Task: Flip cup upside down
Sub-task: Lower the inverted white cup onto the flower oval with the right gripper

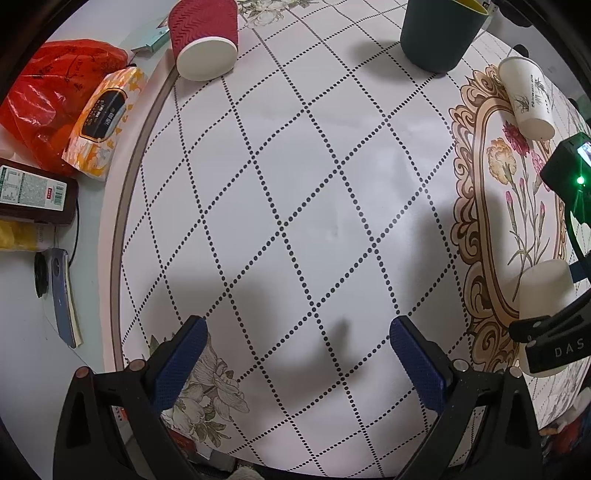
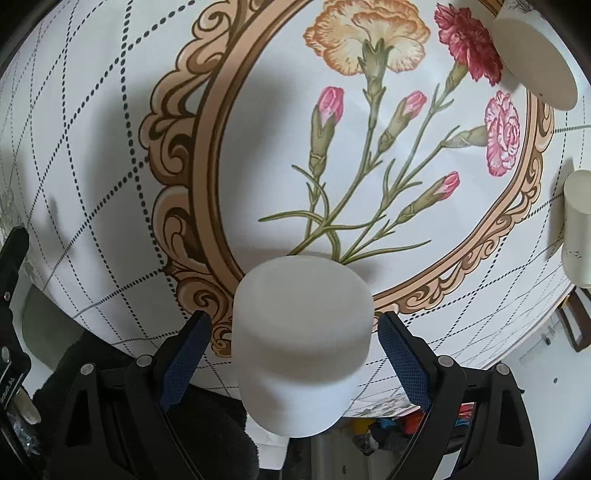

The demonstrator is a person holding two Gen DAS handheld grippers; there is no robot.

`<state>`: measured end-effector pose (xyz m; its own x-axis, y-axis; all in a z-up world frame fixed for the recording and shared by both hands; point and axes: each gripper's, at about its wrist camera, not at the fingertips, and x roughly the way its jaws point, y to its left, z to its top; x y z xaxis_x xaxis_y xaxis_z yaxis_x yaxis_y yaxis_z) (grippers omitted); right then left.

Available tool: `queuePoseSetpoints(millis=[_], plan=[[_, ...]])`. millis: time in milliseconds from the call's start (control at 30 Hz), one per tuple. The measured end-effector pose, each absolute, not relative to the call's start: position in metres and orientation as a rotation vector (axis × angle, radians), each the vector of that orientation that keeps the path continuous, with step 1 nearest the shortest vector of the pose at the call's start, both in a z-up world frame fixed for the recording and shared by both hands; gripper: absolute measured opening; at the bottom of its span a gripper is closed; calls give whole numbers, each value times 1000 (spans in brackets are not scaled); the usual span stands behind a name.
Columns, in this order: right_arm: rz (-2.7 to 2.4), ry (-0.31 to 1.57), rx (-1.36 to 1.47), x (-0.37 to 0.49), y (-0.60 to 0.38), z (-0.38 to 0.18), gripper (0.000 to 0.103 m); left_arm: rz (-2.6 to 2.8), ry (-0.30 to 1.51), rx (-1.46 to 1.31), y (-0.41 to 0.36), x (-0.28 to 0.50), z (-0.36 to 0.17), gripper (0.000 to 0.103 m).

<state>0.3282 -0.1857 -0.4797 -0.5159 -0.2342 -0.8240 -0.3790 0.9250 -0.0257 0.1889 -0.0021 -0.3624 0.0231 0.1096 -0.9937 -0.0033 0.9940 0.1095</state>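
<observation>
A white cup (image 2: 301,332) stands upside down near the table's front edge, its closed base facing up. My right gripper (image 2: 293,339) is open, its blue pads on either side of the cup with small gaps. In the left wrist view the same cup (image 1: 546,295) shows at the right with the right gripper's black finger (image 1: 546,328) beside it. My left gripper (image 1: 295,354) is open and empty above the checked tablecloth (image 1: 295,184).
A red ribbed cup (image 1: 203,40), a dark green cup (image 1: 439,33) and a white printed paper cup (image 1: 528,96) stand upside down at the far side. Another white cup (image 2: 576,229) is at the right. A red bag (image 1: 48,96), tissue pack (image 1: 103,118) and phone (image 1: 62,295) lie left.
</observation>
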Motion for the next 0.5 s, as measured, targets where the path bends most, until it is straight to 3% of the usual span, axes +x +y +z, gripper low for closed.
queuePoseSetpoints(millis=[67, 133, 500], plan=[[192, 2132, -430, 327, -184, -478, 92, 77, 1559, 68, -2, 189, -365, 101], [191, 2124, -423, 324, -188, -477, 72, 69, 1571, 58, -2, 189, -367, 101], [172, 1961, -316, 272, -191, -423, 71, 2, 1614, 33, -6, 186, -379, 101]])
